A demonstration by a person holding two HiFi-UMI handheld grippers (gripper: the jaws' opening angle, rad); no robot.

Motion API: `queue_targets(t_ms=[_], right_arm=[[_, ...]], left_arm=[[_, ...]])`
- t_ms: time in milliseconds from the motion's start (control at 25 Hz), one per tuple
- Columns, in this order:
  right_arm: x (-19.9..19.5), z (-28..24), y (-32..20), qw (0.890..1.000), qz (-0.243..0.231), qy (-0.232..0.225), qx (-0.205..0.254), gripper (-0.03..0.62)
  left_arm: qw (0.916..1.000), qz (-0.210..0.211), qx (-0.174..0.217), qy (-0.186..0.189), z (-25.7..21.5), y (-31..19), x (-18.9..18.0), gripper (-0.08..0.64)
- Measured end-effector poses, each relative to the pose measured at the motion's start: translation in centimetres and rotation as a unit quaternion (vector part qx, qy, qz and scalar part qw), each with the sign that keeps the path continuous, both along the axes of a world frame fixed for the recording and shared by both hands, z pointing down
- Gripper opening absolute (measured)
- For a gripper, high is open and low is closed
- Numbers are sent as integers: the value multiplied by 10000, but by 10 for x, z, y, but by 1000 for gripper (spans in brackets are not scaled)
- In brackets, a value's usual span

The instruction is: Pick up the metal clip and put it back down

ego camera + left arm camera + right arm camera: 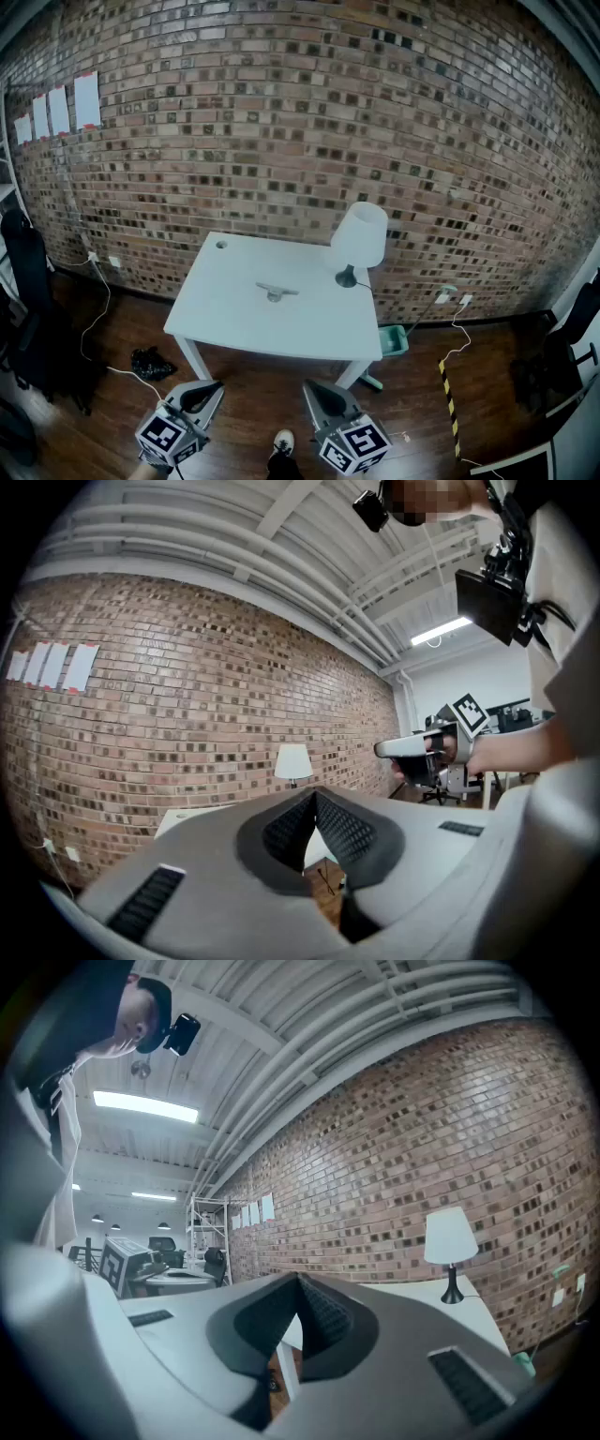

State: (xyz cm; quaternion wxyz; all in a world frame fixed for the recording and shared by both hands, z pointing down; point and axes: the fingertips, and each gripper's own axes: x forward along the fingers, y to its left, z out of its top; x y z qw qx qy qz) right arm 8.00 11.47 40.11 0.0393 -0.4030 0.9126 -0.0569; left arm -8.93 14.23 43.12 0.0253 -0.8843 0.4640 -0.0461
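The small silver metal clip point(275, 292) lay flat on the white rectangular desk point(225, 323), to the left of the white-shaded desk lamp point(361, 239) and a little nearer the person than its dark base. Both tongs were well clear of the lamp, short of the desk's front edge and over the dark wooden floor point(253, 394). The left tongs point(212, 388) had their ribbed jaws pressed together with nothing between them. The right tongs point(313, 388) were likewise closed and empty. The red brick wall point(281, 122) stood behind the lamp.
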Motion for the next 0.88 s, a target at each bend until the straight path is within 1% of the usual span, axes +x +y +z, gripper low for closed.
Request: queue_targets(t_ms=[120,240,280,440,640,720,800,840,880], right_arm=[[15,1,-64,9999,125,91,11,-5],[25,-5,-118,9999,106,120,23,-5],[27,-6,-135,9998,79,153,28,-5],[35,-8,-192,9998,46,212,-41,-5],[26,-1,-234,9994,30,283,-218,-5],[22,0,-246,9991,121,289,-299,-5],[20,0,-255,9989,243,197,-358,-5],[18,0,-260,9986,309,179,-383,-5],[16,1,-264,9983,374,181,-408,-5]], left_arm=[[9993,214,-260,160,1,-54,24,11],[9980,504,-371,112,-3,-99,49,11],[9980,493,-392,74,-5,-114,54,11],[9990,174,-420,-11,-11,-172,57,11],[9988,135,-461,-66,-17,-220,49,11],[9989,112,-413,-205,-15,-235,40,11],[9978,-9,-454,-484,-7,-248,30,9],[9966,-48,-511,-646,-3,-255,26,19],[9949,-53,-514,-862,5,-263,22,22]])
